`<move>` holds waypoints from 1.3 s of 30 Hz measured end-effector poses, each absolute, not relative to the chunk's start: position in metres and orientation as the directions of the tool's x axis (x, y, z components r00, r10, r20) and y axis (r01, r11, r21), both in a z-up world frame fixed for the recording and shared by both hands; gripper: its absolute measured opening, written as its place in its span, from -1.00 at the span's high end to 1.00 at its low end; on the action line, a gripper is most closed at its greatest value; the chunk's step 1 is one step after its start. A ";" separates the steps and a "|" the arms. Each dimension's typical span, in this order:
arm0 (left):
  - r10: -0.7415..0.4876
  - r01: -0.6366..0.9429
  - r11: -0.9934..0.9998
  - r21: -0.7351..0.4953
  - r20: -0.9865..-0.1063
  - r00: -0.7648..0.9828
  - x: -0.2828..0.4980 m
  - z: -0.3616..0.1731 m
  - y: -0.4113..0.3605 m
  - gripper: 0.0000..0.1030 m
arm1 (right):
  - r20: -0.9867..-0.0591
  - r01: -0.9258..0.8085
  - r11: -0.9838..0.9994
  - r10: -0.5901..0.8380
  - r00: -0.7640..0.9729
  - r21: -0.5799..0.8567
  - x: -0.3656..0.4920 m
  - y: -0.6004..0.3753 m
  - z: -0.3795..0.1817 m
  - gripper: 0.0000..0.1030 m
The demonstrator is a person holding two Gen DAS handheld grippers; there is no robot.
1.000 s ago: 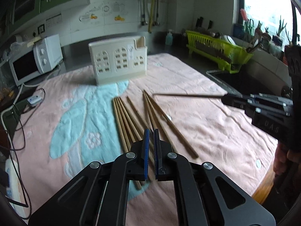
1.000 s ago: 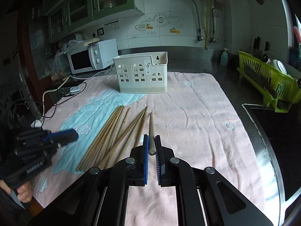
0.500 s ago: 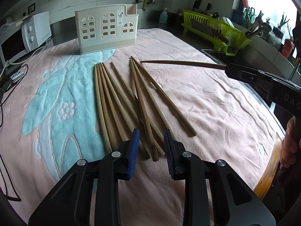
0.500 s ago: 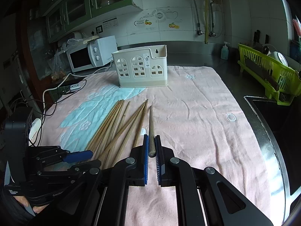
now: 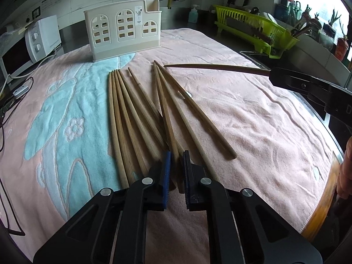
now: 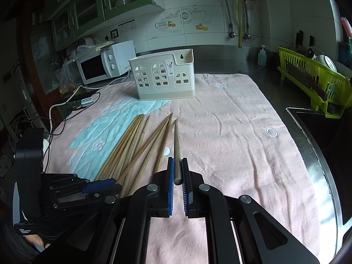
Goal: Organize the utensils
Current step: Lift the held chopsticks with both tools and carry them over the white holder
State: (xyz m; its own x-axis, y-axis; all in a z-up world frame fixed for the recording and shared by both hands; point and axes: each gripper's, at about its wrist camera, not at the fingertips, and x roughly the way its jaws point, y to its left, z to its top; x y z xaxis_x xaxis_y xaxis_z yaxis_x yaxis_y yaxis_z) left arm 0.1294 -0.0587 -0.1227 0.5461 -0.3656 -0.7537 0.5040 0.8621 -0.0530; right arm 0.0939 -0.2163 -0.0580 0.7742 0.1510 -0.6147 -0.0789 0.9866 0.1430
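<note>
Several wooden chopsticks (image 5: pixel 140 118) lie in a loose fan on the pink and blue towel (image 5: pixel 253 114); they also show in the right wrist view (image 6: pixel 136 145). My left gripper (image 5: pixel 176 165) is low over their near ends, its blue pads closed around one chopstick (image 5: pixel 167 118). My right gripper (image 6: pixel 177 171) is shut on a darker chopstick (image 6: pixel 176 145) and holds it above the towel; that chopstick also shows in the left wrist view (image 5: pixel 215 66). A cream utensil holder (image 5: pixel 124 29) stands upright at the far edge of the towel, as the right wrist view (image 6: pixel 164 74) shows too.
A white microwave (image 6: pixel 105 62) and cables (image 6: pixel 66 103) are at the left. A green dish rack (image 6: pixel 316 81) and a sink (image 6: pixel 325 127) are at the right. The counter's front edge (image 5: pixel 323 200) runs close by the right gripper.
My left gripper opened, dropped to the chopsticks' near ends and has closed around one. My right gripper has kept its chopstick and barely moved.
</note>
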 end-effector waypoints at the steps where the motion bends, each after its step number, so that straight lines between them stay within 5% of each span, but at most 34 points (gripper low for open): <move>1: -0.364 0.501 0.864 -0.051 -0.752 0.550 0.129 -0.121 -0.058 0.82 | -0.614 -0.080 0.987 0.151 0.774 0.141 0.094 -0.217 -0.058 0.87; 21: -0.381 0.424 0.906 -0.022 -0.480 0.790 0.141 -0.016 -0.034 0.89 | -0.513 -0.137 0.984 0.176 0.840 0.112 0.108 -0.211 -0.009 0.87; 39: -0.415 0.457 0.889 -0.018 -0.454 0.789 0.202 0.038 -0.042 0.89 | -0.509 -0.227 0.968 0.249 0.824 0.107 0.164 -0.223 0.029 0.87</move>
